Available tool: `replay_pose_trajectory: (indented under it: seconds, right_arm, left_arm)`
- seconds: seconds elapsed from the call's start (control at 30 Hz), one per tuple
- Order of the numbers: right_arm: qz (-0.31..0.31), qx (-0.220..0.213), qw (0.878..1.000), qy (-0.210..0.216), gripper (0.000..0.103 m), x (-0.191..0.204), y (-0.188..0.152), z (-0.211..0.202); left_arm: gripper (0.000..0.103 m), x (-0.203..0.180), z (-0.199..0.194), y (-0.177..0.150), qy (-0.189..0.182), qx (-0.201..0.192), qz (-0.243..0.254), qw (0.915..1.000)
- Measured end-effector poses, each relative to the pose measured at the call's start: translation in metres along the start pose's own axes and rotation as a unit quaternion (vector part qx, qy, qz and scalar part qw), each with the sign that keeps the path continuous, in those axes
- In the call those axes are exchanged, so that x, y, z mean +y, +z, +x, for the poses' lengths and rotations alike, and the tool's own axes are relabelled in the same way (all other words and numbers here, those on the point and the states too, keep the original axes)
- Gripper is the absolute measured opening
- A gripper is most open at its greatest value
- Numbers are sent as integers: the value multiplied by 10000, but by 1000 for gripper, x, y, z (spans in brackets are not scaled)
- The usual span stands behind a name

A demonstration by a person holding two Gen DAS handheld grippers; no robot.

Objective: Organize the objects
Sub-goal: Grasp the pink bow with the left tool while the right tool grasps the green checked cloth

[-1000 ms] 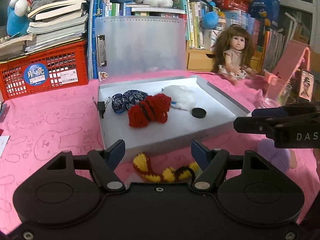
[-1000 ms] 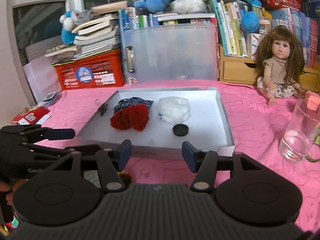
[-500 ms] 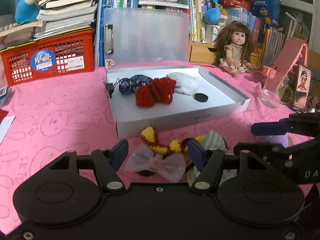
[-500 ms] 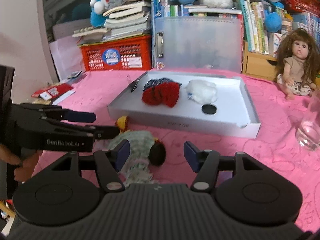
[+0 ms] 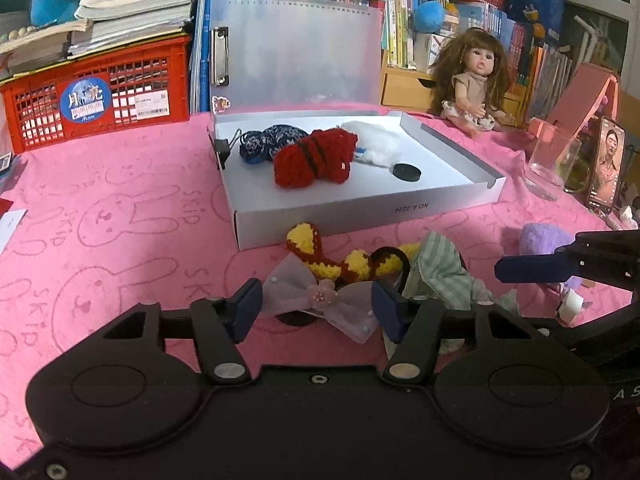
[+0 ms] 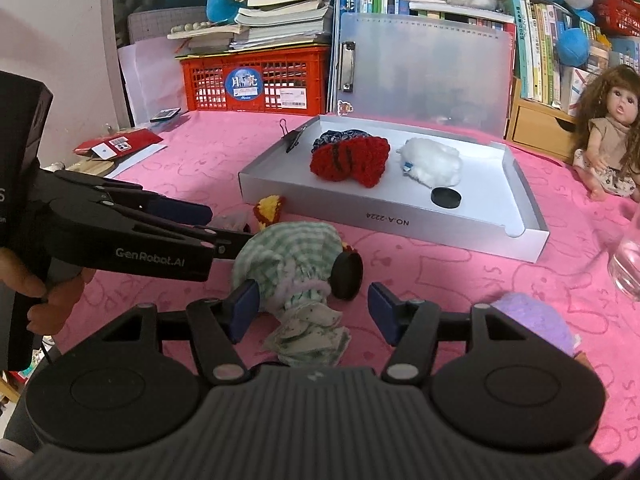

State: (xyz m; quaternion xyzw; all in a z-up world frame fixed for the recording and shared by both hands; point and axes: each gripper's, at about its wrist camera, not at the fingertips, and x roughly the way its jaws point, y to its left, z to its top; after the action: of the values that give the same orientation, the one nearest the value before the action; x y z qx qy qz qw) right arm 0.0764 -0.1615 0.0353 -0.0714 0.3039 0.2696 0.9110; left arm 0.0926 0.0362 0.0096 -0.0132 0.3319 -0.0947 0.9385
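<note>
A white box tray point(image 5: 360, 216) point(image 6: 384, 220) on the pink cloth holds a red knitted piece point(image 5: 314, 158) point(image 6: 350, 156), a blue scrunchie point(image 5: 268, 142), a white fluffy piece point(image 6: 432, 158) and a black disc point(image 5: 406, 171) point(image 6: 446, 198). In front of it lie a sheer pink bow point(image 5: 320, 300), a yellow knitted tie point(image 5: 340, 258), a green striped scrunchie point(image 5: 440, 276) point(image 6: 288, 260) and a purple fluffy piece point(image 5: 544, 240) point(image 6: 532, 316). My left gripper point(image 5: 316, 308) is open around the bow. My right gripper point(image 6: 312, 306) is open over the green scrunchie.
A red crate point(image 5: 100, 100) under books, a clear clipboard point(image 5: 296, 52) and a doll point(image 5: 476, 80) stand behind the tray. A glass cup point(image 5: 552, 164) and a phone point(image 5: 608, 164) are at the right. Papers point(image 6: 116, 148) lie at the left.
Both grippers have drawn back from the tray and lowered toward the loose items in front of it. The bow now lies between my left fingers, the green scrunchie between my right.
</note>
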Motion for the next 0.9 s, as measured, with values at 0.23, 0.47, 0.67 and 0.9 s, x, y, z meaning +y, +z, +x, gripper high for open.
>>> replay_pose_trajectory:
  seconds: [0.23,0.47,0.67,0.9]
  right_arm:
    - [66,65,9999,71,73,1,-4,4]
    - [130,78,9998,90,71,3,-5,7]
    - [126,80,9998,112,64,7,-6,9]
    - [144,38,9999,88,56,8,-6,10]
  left_arm:
    - [51,0,3,-2,-15,17,4,10000]
    - [52,-3,5,-4,45,-3,103,9999]
    - [52,-5,10,-8,104,44,83,9999]
    - [46,-6,7,-9,134,-1,118,9998]
